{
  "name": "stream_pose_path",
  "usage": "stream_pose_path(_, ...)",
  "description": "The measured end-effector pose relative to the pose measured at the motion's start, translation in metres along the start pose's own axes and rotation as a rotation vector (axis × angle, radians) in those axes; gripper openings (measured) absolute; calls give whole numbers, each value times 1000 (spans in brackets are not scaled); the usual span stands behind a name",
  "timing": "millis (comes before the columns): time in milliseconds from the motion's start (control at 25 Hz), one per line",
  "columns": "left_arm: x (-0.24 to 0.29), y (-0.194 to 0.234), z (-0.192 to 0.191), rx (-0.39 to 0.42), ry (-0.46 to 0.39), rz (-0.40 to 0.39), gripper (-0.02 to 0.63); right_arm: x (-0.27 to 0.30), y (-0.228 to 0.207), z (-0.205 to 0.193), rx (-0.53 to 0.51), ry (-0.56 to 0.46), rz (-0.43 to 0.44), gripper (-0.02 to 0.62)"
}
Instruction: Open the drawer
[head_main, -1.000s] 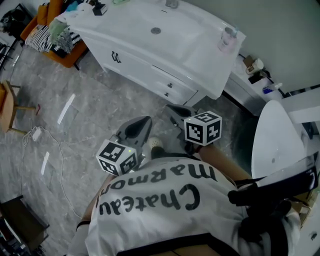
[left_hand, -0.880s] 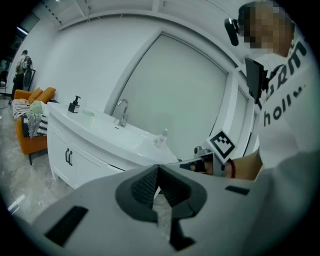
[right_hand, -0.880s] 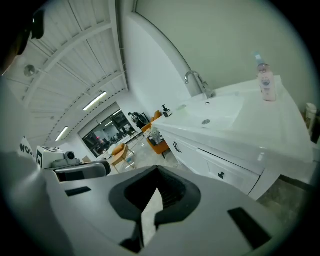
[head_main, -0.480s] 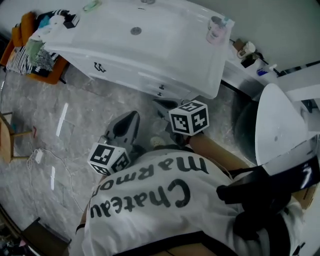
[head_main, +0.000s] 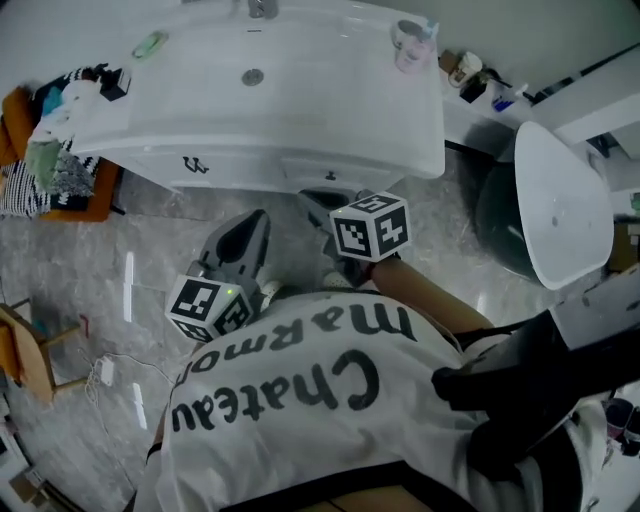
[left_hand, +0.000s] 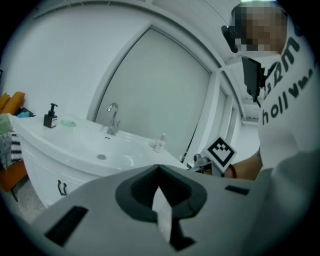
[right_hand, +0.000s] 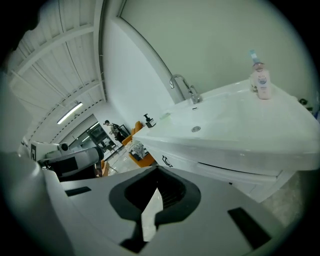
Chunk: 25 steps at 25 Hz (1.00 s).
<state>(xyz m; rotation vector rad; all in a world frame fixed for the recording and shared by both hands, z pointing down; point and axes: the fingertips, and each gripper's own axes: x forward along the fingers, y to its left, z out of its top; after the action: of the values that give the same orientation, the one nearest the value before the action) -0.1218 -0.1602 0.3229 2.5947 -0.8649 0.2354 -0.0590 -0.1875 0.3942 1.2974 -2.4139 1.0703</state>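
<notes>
Left tongs (head_main: 250, 222) are recorded with jaws together and nothing between them. Right tongs (head_main: 314, 200) are likewise closed and empty, held near the drawer (head_main: 305, 172) but apart from it. The drawer is found shut in the white cabinet below the washbasin worktop (head_main: 330, 110), right of the cabinet door handle (head_main: 190, 163). A bottle (head_main: 410, 45) is noted at the worktop's far right corner.

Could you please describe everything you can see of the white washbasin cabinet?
The washbasin cabinet is glossy white: a one-piece curved top with a sunken basin, metal drain and chrome tap, above a front with a dark door handle and drawers that look shut. A small bottle and a dark dispenser stand on top.
</notes>
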Motion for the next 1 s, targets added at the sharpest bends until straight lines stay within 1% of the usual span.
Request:
stream_pose_path(160,-8,18,3,17,31,-85,8,13,12,-3,60,-41,-58,5)
stream_pose_path(400,-25,36,-2,51,65,-184,8,27,31,-18,123,-90,-135,5)
stream_pose_path(600,-31,39,-9,28,74,-241,8,26,40,-33,144,-90,-186,5)
stream_pose_path(800,-27,34,-26,5,122,-298,8,23,34,-41,171,-94,-236,3)
stream_pose_path(1000,-12,28,-46,2,172,-333,8,14,13,-51,210,-105,-284,3)
